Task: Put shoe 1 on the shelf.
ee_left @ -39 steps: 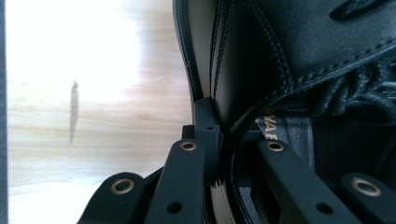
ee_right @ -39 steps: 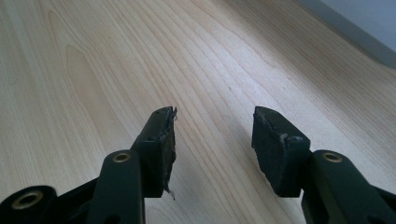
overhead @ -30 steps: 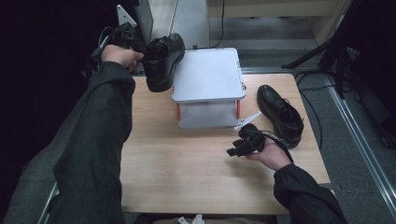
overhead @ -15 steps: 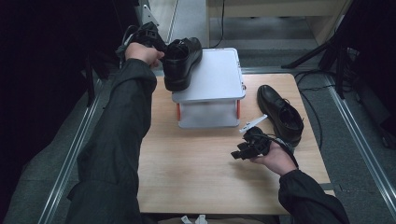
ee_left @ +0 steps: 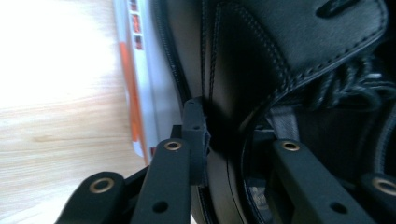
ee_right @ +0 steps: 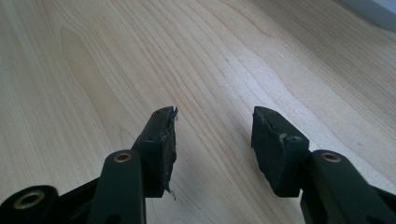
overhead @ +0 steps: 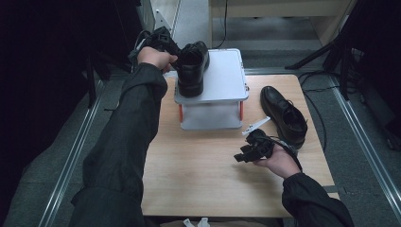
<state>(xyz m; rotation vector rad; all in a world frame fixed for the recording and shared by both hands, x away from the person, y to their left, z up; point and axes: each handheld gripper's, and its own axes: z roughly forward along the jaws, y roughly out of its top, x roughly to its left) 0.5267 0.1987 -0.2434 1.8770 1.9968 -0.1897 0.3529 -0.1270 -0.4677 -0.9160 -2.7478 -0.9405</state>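
Observation:
A black leather shoe (overhead: 191, 66) stands on the left part of a white stand's (overhead: 222, 80) top, toe toward me. My left gripper (overhead: 173, 51) is at its heel, one jaw outside the collar and one inside the shoe (ee_left: 261, 56). Those jaws have just been opening, and the collar wall sits loosely between them. A second black shoe (overhead: 283, 116) lies on the table to the right of the stand. My right gripper (overhead: 241, 155) hovers low over the wood in front of that shoe, open (ee_right: 214, 123) with nothing between its pads.
The wooden table (overhead: 203, 179) has bare wood in front of the stand. The stand has orange legs (overhead: 180, 113) and an open space under its top. Metal floor rails (overhead: 71, 156) run along both sides of the table. Dark equipment stands at the far right.
My left hand carried the shoe rightward and down from the air at the stand's left corner onto the stand's top. The right hand kept nearly still.

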